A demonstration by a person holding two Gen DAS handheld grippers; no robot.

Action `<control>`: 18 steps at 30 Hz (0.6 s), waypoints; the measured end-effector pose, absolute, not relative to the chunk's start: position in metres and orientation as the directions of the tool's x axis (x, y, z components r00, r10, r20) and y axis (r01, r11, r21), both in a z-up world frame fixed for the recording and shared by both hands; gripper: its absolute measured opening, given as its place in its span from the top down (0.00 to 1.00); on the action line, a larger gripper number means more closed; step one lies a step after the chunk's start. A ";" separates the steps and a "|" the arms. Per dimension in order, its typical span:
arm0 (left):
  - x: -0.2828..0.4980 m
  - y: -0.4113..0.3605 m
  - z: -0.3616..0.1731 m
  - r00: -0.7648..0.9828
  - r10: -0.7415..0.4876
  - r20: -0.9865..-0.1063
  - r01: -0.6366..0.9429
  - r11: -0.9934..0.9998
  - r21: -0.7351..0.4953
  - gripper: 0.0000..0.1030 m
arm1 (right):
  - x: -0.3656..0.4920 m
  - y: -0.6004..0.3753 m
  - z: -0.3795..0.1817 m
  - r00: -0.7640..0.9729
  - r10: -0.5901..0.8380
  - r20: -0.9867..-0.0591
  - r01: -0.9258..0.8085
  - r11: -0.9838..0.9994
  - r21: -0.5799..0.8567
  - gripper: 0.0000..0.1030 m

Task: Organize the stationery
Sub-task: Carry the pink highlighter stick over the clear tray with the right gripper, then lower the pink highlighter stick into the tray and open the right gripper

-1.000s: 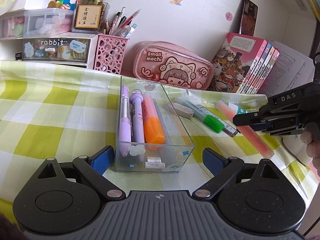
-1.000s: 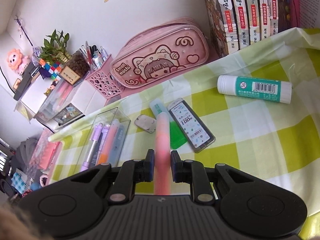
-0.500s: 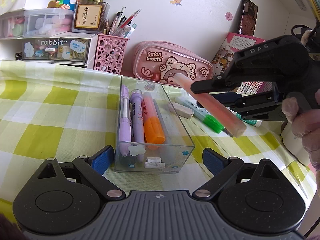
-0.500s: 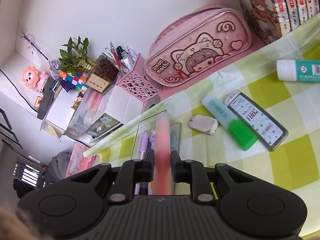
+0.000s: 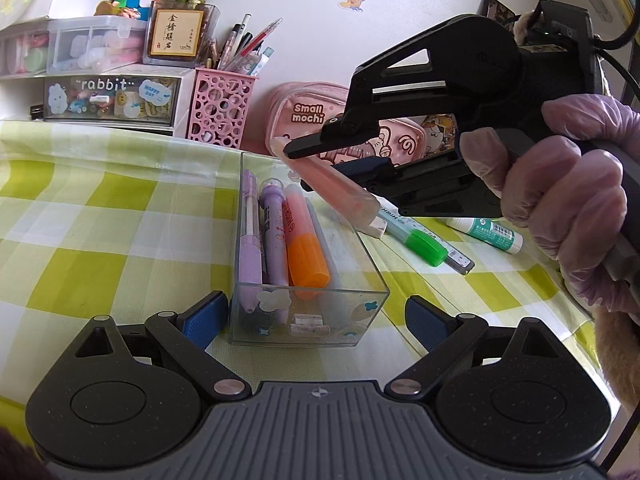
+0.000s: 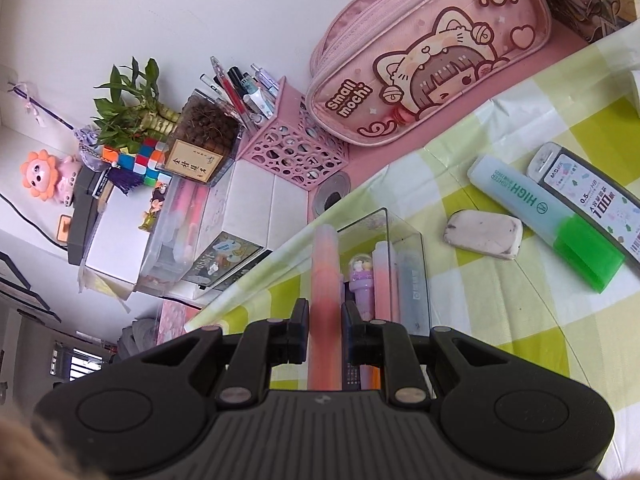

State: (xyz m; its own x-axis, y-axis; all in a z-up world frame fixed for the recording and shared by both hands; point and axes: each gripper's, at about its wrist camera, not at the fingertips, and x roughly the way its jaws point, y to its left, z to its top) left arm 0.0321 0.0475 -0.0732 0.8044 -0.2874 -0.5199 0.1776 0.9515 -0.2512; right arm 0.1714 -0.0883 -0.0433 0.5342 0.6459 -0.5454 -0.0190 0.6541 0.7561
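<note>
Pinching one pink highlighter (image 6: 326,280), right tongs (image 6: 325,334); left tongs (image 5: 310,318) spread; four pens boxed (image 5: 280,240).

Pink highlighter (image 5: 332,188) over the clear organizer box (image 5: 372,280)

It is tilted mid-frame above the box's far right rim; purple pens and an orange highlighter (image 5: 304,248) lie inside.

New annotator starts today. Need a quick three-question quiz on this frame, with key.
1. True or false: the right gripper is shut on the pink highlighter.
2. The left gripper is: A) open B) holding the eraser C) out of view
3. Fill in: the orange-capped highlighter lies in the clear ____.

Key: 1 true; 2 A; 3 box
</note>
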 end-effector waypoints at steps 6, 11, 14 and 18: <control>0.032 0.047 -0.073 0.804 -0.287 -0.520 0.178 0.952 -0.251 0.12 | 0.178 -0.081 -0.052 0.494 0.657 -0.569 0.009 0.651 0.759 0.57; 0.032 0.047 -0.073 0.804 -0.287 -0.520 0.178 0.952 -0.251 0.12 | 0.177 -0.078 -0.054 0.474 0.673 -0.568 0.001 0.644 0.765 0.56; 0.032 0.047 -0.073 0.804 -0.287 -0.520 0.178 0.952 -0.251 0.12 | 0.176 -0.080 -0.054 0.478 0.671 -0.567 0.002 0.645 0.764 0.56; 0.032 0.048 -0.073 0.804 -0.287 -0.520 0.178 0.952 -0.251 0.12 | 0.173 -0.085 -0.051 0.489 0.667 -0.563 -0.011 0.650 0.760 0.55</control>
State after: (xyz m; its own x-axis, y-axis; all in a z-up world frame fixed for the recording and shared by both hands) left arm 0.0320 0.0477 -0.0732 0.8044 -0.2873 -0.5200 0.1776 0.9515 -0.2510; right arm 0.1730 -0.0845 -0.0512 0.4891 0.6665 -0.5625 -0.0108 0.6496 0.7602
